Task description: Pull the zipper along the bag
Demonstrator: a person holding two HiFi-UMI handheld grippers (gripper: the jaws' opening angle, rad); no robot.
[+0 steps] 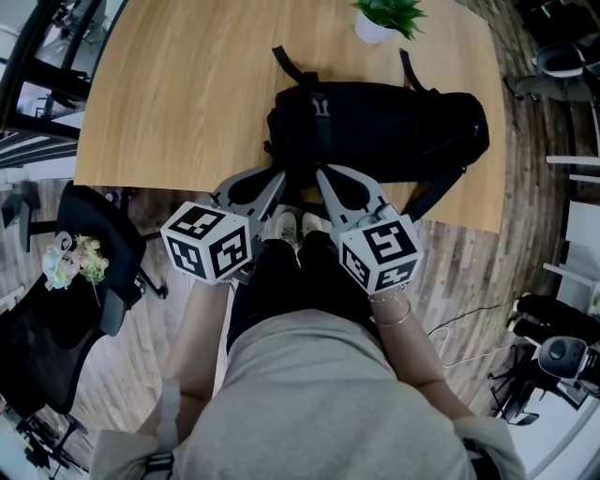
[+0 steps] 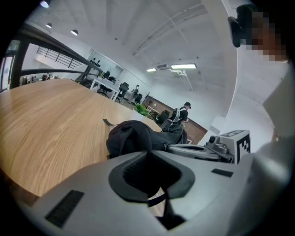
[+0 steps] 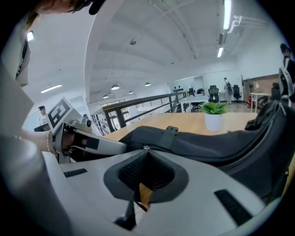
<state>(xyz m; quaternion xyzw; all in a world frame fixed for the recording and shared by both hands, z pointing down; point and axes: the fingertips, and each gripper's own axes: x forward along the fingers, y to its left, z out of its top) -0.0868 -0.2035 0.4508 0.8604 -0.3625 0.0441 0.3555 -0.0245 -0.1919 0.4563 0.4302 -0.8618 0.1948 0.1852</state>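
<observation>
A black bag (image 1: 375,127) lies lengthwise on the wooden table (image 1: 178,94), close to its front edge. Both grippers reach its near left end side by side. My left gripper (image 1: 281,175) has its jaws together, pinching a fold of the bag's fabric (image 2: 131,138) at the tips (image 2: 148,152). My right gripper (image 1: 319,173) is shut at the top of the bag (image 3: 207,140), with a small metal zipper pull (image 3: 146,148) right at its closed tips (image 3: 146,150). The zipper line itself is hard to make out on the dark fabric.
A potted plant (image 1: 384,19) in a white pot (image 3: 214,120) stands behind the bag at the table's far side. The bag's straps (image 1: 295,66) trail toward the back. A black office chair (image 1: 103,253) sits left of the person, below the table's front edge (image 1: 169,186).
</observation>
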